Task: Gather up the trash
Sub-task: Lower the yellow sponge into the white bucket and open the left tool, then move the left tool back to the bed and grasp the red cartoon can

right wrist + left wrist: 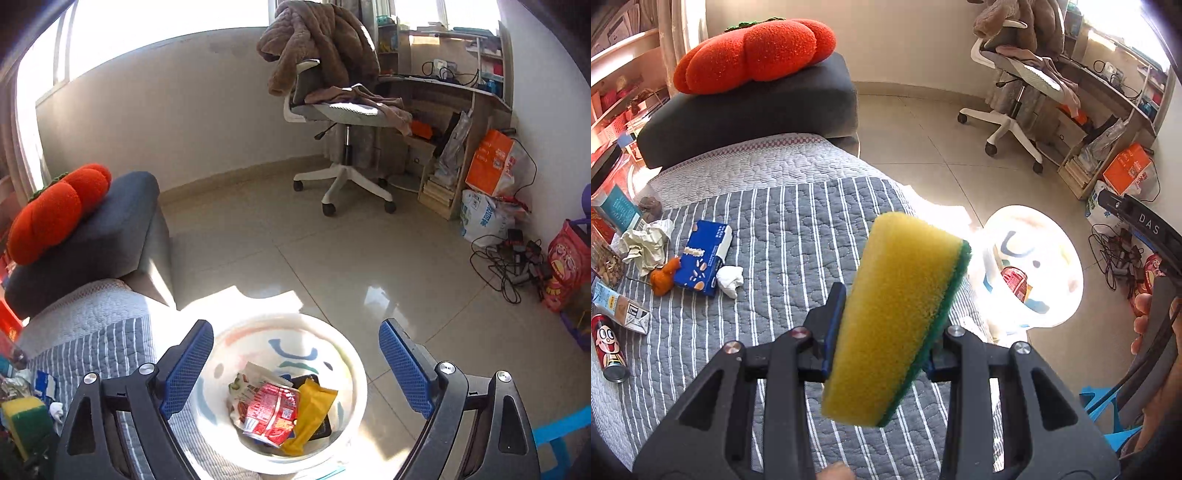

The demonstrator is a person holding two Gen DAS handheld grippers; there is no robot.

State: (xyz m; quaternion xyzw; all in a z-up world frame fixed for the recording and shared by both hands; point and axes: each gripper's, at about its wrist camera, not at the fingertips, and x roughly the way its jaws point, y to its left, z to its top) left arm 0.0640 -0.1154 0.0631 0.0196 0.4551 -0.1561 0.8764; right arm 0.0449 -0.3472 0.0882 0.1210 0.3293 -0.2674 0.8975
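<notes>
My left gripper (882, 325) is shut on a yellow sponge with a green scouring side (897, 314), held up over the striped bed cover. The same sponge (22, 421) shows at the left edge of the right wrist view. A white trash bin (1067, 258) stands on the floor beside the bed. My right gripper (295, 369) hangs open above this bin (354, 365), nothing between its blue pads (184, 369). Inside lie a crushed red can (269, 410) and a yellow wrapper (310, 413). On the bed are a blue box (701, 258), crumpled paper (646, 243), a white tissue (730, 280) and a red can (609, 347).
A grey cushion (757, 107) with an orange pumpkin pillow (753, 51) sits at the bed's end. An office chair (343, 110) draped with clothes stands by a desk. Cables (513, 262) and bags lie along the right wall. A hand (1145, 321) holds the other gripper at right.
</notes>
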